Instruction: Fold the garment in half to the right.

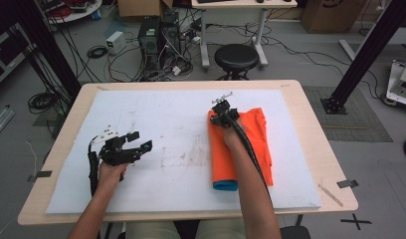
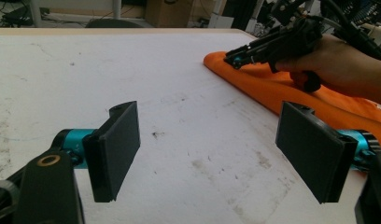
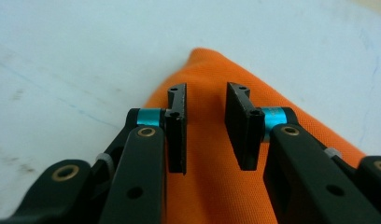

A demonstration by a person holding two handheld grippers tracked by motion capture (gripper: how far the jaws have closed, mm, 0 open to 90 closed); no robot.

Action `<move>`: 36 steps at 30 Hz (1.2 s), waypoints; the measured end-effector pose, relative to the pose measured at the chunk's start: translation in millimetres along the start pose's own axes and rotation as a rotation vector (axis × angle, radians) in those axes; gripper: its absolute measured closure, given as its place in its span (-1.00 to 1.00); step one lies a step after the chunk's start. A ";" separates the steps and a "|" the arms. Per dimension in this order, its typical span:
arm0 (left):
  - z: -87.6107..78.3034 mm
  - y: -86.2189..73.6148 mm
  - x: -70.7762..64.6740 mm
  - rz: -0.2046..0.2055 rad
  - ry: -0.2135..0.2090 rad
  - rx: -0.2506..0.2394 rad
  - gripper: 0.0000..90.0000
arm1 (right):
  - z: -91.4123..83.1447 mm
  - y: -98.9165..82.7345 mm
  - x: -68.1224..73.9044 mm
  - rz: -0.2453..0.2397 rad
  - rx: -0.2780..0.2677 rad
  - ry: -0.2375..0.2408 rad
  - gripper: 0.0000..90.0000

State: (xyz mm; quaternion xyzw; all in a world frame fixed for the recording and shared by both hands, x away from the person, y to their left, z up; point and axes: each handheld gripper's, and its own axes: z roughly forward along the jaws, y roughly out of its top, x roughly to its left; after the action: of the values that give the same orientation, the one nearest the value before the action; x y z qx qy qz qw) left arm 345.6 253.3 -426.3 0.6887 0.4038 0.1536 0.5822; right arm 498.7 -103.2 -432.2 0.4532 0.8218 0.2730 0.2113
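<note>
Two hands reach in from six o'clock in the high view, each one holding a black claw. The left claw (image 1: 141,141) hangs low over the white mat (image 1: 181,149) at about eight o'clock on the counter (image 1: 310,124). The left forearm slants in from the bottom edge, and that claw points toward three o'clock. Its jaws stand wide apart with nothing between them, as the left gripper view shows.

The right arm stretches straight up toward twelve o'clock, lying over an orange cloth (image 1: 258,144). The cloth is folded into a long shape at about three o'clock on the mat, with a blue edge at its near end. The right claw (image 1: 222,110) points down at the far left corner of the cloth. In the right gripper view, the right claw's jaws stand a little apart over the orange corner (image 3: 205,79). They are not pinching it.

No words or labels can be read on the claws or the cloth.
</note>
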 end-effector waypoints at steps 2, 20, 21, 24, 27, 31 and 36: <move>-0.1 0.0 0.0 -0.002 0.000 0.000 -0.51 | 2.4 -1.0 -2.2 0.044 -0.008 0.022 0.57; -5.8 1.6 1.2 -0.006 0.007 -0.013 -0.51 | -82.9 -50.3 6.6 -0.029 -0.110 0.259 0.02; -5.8 1.6 1.2 -0.007 0.006 -0.014 -0.51 | -86.5 -55.0 9.5 -0.055 -0.104 0.261 0.02; -5.1 1.5 1.2 -0.011 0.005 -0.015 -0.51 | -91.6 -67.0 17.1 -0.102 -0.085 0.274 0.06; -4.6 1.7 0.6 -0.011 0.000 -0.014 -0.51 | -85.9 -74.2 22.8 -0.119 -0.056 0.265 0.14; -2.1 1.9 -1.6 -0.010 -0.009 -0.011 -0.51 | -74.0 -73.1 30.2 -0.124 -0.028 0.245 0.14; 1.8 2.9 -5.6 -0.006 -0.022 -0.011 -0.51 | -73.7 -69.8 34.0 -0.133 -0.006 0.217 0.13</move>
State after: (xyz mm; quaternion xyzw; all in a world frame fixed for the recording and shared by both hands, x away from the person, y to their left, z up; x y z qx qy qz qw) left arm 344.4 248.0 -422.7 0.6859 0.3986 0.1465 0.5910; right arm 394.0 -123.6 -424.1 0.3647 0.8674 0.3083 0.1401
